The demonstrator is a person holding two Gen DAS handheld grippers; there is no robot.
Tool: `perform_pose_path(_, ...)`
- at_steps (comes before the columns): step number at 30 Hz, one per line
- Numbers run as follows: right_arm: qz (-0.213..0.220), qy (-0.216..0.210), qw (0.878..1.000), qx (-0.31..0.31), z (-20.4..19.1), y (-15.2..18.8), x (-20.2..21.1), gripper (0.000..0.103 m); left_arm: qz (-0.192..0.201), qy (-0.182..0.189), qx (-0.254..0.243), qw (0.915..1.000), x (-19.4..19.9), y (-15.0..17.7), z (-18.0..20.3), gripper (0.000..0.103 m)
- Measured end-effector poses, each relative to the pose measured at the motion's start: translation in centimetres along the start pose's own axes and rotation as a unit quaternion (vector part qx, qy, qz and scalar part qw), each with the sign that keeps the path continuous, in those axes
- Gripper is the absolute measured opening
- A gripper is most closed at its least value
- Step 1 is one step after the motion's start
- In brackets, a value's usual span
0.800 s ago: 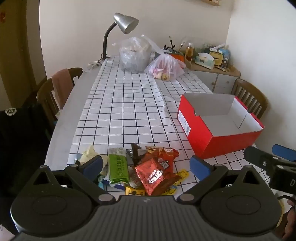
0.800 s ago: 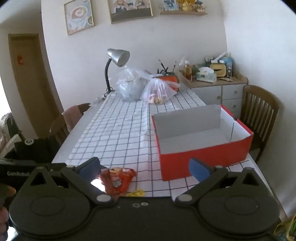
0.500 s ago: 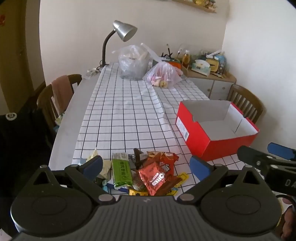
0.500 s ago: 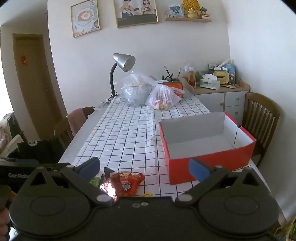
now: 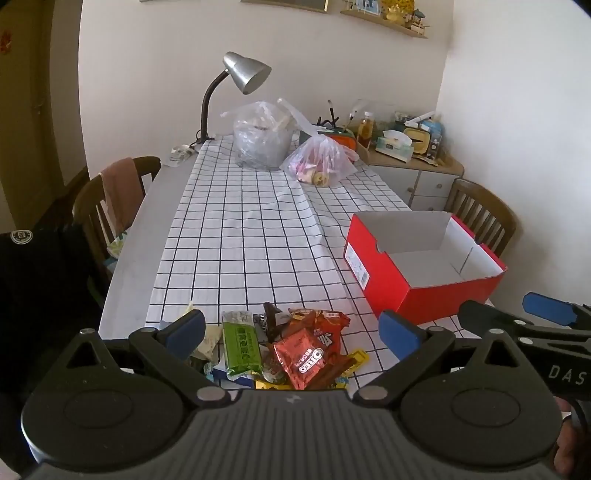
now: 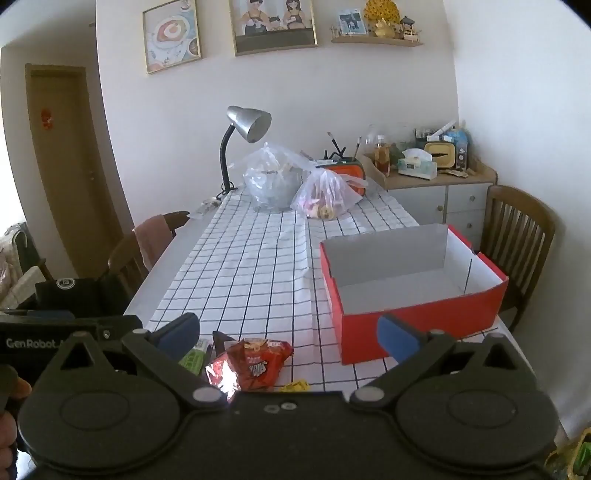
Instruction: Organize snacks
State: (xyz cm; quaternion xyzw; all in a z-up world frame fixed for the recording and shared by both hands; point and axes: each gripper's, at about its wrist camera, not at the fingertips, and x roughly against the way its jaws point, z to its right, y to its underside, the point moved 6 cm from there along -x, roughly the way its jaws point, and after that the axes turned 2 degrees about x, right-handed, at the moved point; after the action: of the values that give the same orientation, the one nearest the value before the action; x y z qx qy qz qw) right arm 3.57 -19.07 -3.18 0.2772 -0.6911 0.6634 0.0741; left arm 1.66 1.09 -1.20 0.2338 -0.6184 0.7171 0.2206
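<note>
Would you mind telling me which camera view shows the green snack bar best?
The left wrist view. There the green snack bar lies in full sight, label up, at the left of the snack pile between the open fingers of the left gripper. In the right wrist view only a green corner shows beside that gripper's left finger.

My left camera looks forward and down along my left gripper [image 5: 291,330] from the near end of the bench [image 5: 147,218], close above the snack pile [image 5: 295,350]. My right camera sits just beside it, tilted less steeply, so it takes in the wall pictures [image 6: 275,26]. Both views share the red box [image 6: 417,314], the lamp [image 5: 245,72], the plastic bags [image 6: 273,181] and each other's gripper at the edge.
</note>
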Motion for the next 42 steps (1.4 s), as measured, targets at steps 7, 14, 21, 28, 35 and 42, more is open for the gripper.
perform_pose_path(7, -0.001, 0.003, 1.0, -0.001, -0.1, 0.3, 0.3, 0.103, -0.004, -0.001, 0.0, 1.0, 0.7, 0.1, -0.1, 0.101)
perform_pose_path(14, -0.005, 0.007, 1.0, -0.002, 0.1, 0.5, 0.6, 0.103, -0.014, 0.002, 0.002, 0.9999, 0.9, 0.3, -0.3, 0.101)
perform_pose_path(21, -0.013, 0.003, 1.0, -0.004, 0.3, 0.6, 0.7, 0.103, -0.017, 0.003, 0.007, 0.9998, 1.1, 0.5, -0.2, 0.101)
perform_pose_path(28, -0.017, 0.005, 1.0, -0.004, 0.4, 0.4, 0.7, 0.103, -0.017, 0.004, 0.006, 0.9998, 1.1, 0.5, -0.1, 0.101)
perform_pose_path(35, -0.011, 0.004, 1.0, 0.001, 0.3, 0.5, 1.1, 0.102, -0.011, 0.007, 0.006, 0.9999, 1.4, 0.4, 0.1, 0.101)
perform_pose_path(42, -0.009, 0.008, 1.0, 0.003, 0.2, 0.6, 1.3, 0.102, -0.008, 0.01, 0.006, 0.9999, 1.6, 0.2, 0.0, 0.101)
